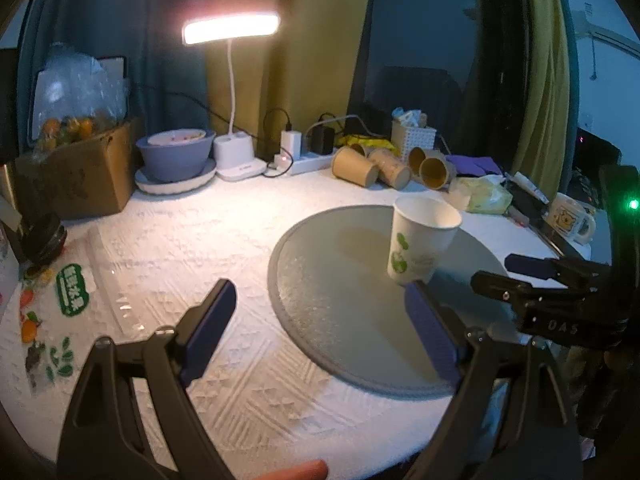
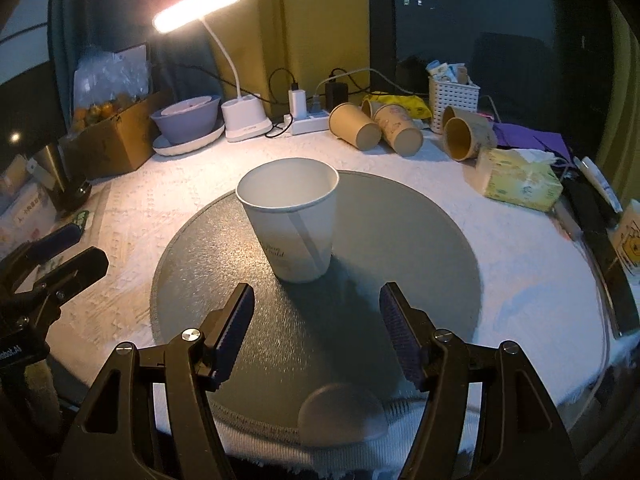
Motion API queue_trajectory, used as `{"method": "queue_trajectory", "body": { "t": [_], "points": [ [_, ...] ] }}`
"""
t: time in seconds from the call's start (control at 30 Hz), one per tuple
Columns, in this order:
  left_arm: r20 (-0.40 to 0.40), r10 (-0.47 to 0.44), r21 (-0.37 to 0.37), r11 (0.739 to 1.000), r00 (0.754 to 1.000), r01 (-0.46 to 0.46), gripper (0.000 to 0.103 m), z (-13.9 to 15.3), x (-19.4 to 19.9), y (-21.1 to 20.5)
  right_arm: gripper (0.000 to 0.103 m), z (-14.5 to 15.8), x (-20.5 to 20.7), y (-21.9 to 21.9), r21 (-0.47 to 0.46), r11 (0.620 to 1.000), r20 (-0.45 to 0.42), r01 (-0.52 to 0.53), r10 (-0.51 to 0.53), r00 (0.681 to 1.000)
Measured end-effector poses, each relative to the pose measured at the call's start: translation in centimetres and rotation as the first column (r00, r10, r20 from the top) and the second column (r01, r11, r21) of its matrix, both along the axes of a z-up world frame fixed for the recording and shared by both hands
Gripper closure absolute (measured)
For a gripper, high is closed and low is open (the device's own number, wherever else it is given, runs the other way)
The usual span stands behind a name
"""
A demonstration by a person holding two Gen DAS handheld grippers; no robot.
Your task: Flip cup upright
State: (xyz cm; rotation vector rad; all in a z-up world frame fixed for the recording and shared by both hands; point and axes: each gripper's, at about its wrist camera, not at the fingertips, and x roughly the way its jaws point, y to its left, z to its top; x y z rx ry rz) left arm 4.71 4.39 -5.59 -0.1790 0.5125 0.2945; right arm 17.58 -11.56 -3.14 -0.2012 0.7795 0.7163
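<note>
Left gripper (image 1: 320, 304) spread wide, empty, low over white tabletop (image 1: 180, 240). White paper cup (image 2: 292, 220) upright on grey round mat (image 2: 420, 240); green print visible in left view only, seam in right. Right gripper (image 2: 316, 320) spread, empty, just short of cup. Beyond: desk lamp (image 2: 240, 80), brown cups (image 2: 376, 126), tissue pack (image 2: 520, 180).

Each claw is matte black plastic: the left claw (image 1: 316, 320) and right claw (image 2: 316, 320) carry ribbed dark-blue pads, silver screws at the pivots, and triangular cut-outs.
</note>
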Motion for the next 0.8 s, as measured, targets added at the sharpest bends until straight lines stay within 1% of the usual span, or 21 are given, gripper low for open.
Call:
{"method": "queue_trajectory", "body": {
  "t": [0.17,0.37,0.57,0.8],
  "points": [
    [0.008,-0.019,0.006,1.000,1.000,0.019,0.016,0.7,-0.9,-0.9,0.035,1.0,-1.1,-1.3,0.013,1.000,0.021,0.022,-0.023,1.000],
    [0.047,-0.051,0.030,0.998,0.998,0.050,0.016,2.5,-1.8,-2.0,0.035,2.3,-2.3,-3.1,0.025,0.999,0.047,0.047,-0.048,0.998],
    [0.087,-0.087,0.081,0.994,0.992,0.080,0.015,4.4,-2.7,-3.6,0.035,4.3,-3.6,-5.2,0.056,0.996,0.092,0.075,-0.080,0.992],
    [0.132,-0.155,0.132,0.982,0.979,0.138,0.015,7.0,-3.7,-5.3,0.035,6.9,-5.3,-7.0,0.088,0.992,0.149,0.089,-0.101,0.984]
  ]
}}
